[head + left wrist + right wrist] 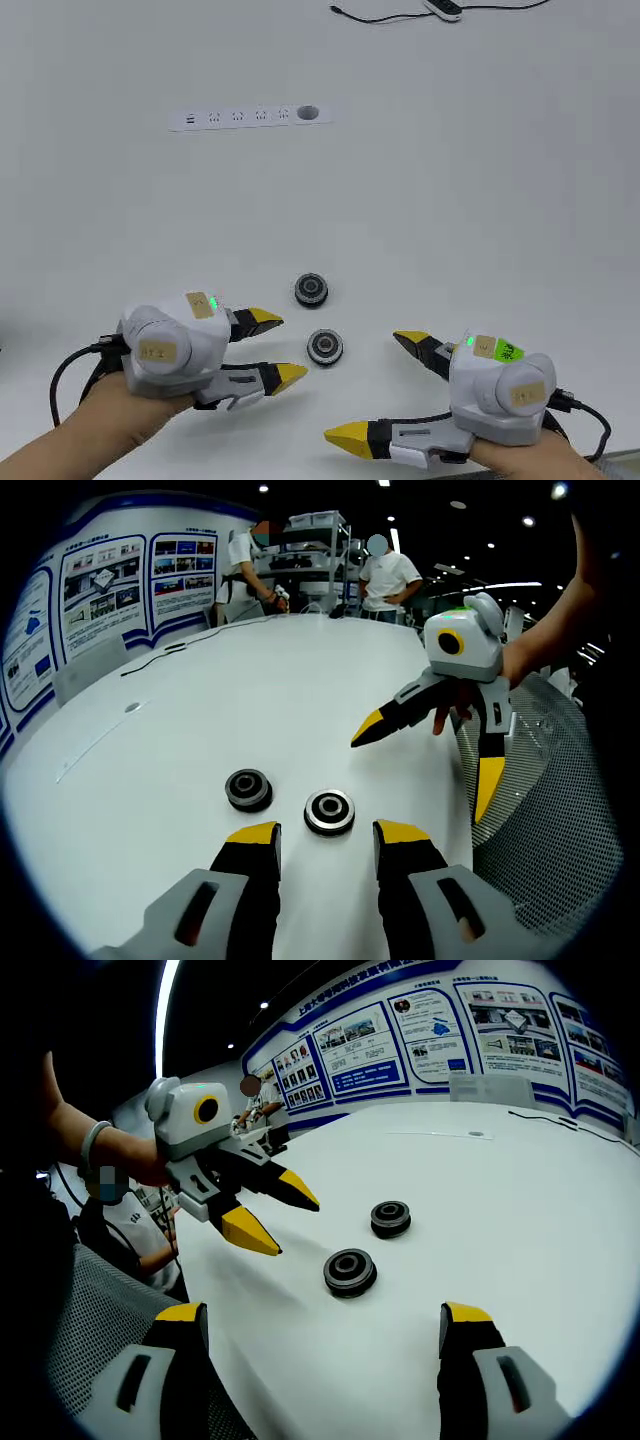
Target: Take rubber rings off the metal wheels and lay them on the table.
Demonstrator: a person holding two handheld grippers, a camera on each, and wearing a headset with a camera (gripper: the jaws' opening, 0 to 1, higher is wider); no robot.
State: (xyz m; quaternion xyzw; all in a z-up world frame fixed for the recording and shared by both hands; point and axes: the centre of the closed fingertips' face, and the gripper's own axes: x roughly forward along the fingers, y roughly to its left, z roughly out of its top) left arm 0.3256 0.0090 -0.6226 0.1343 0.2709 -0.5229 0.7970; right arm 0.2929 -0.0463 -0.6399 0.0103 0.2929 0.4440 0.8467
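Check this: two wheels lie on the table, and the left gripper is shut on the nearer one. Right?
No: the left gripper is open, jaws apart short of the nearer wheel, per the left gripper view. Both wheels lie on the table.

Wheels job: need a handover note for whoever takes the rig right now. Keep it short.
Left gripper: open, empty, aimed at the near wheel, not touching it.
Right gripper: open wide, empty, on the other side of that wheel.
Far wheel: flat on the table just beyond the near one, apart from it.
Done: nothing; both wheels seem to carry their dark rings.
Left: strip both rings and lay them on the table.
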